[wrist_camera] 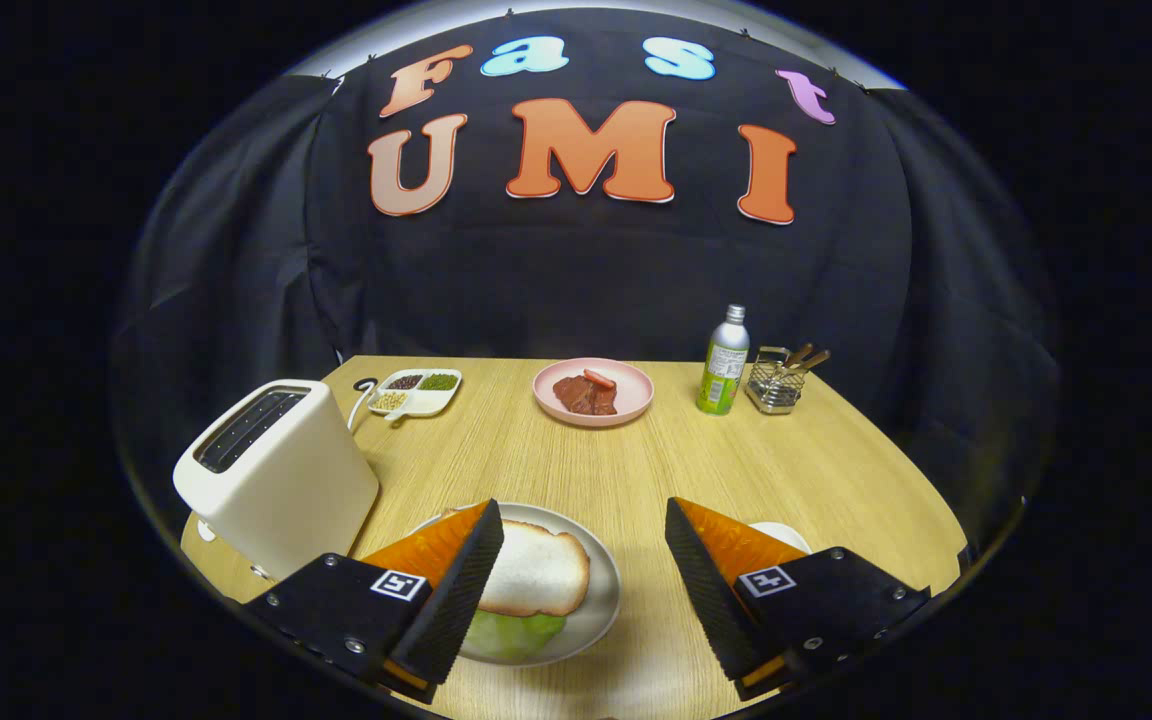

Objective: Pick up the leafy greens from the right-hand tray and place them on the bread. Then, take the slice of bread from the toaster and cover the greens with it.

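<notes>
A grey plate lies on the wooden table just ahead of the fingers, closer to the left one. On it a white bread slice rests on top of leafy greens, whose pale green edge pokes out at the near side. My gripper is open above the plate's right part, with nothing between its fingers. The left finger hides the plate's left side. A cream toaster stands to the left; its slots look dark. The rim of a white tray peeks out behind the right finger.
Far across the table stand a pink plate with meat and a sausage, a green-labelled bottle and a wire holder with utensils. A divided dish of beans sits behind the toaster. The table's curved edge runs along the right.
</notes>
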A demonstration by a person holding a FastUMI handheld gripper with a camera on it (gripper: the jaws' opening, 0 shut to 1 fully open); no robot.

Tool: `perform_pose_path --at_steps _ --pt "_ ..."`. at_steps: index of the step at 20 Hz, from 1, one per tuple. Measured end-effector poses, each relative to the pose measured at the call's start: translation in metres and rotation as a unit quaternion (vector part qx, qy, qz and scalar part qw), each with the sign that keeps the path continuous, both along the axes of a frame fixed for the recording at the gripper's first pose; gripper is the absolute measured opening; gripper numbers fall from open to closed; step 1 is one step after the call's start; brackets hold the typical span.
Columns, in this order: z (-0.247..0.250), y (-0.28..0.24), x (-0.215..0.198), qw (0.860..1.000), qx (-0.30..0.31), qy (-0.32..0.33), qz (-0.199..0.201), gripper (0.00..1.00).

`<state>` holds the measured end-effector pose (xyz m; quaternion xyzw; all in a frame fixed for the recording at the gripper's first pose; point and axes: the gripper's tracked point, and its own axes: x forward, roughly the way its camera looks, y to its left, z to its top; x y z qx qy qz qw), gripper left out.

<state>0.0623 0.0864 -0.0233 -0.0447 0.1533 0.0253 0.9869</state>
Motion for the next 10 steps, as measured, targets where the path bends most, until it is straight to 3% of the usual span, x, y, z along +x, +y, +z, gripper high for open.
perform_pose_path --at_steps 10 --pt "0.057 -0.033 -0.015 0.994 0.004 -0.106 -0.034 0.97"
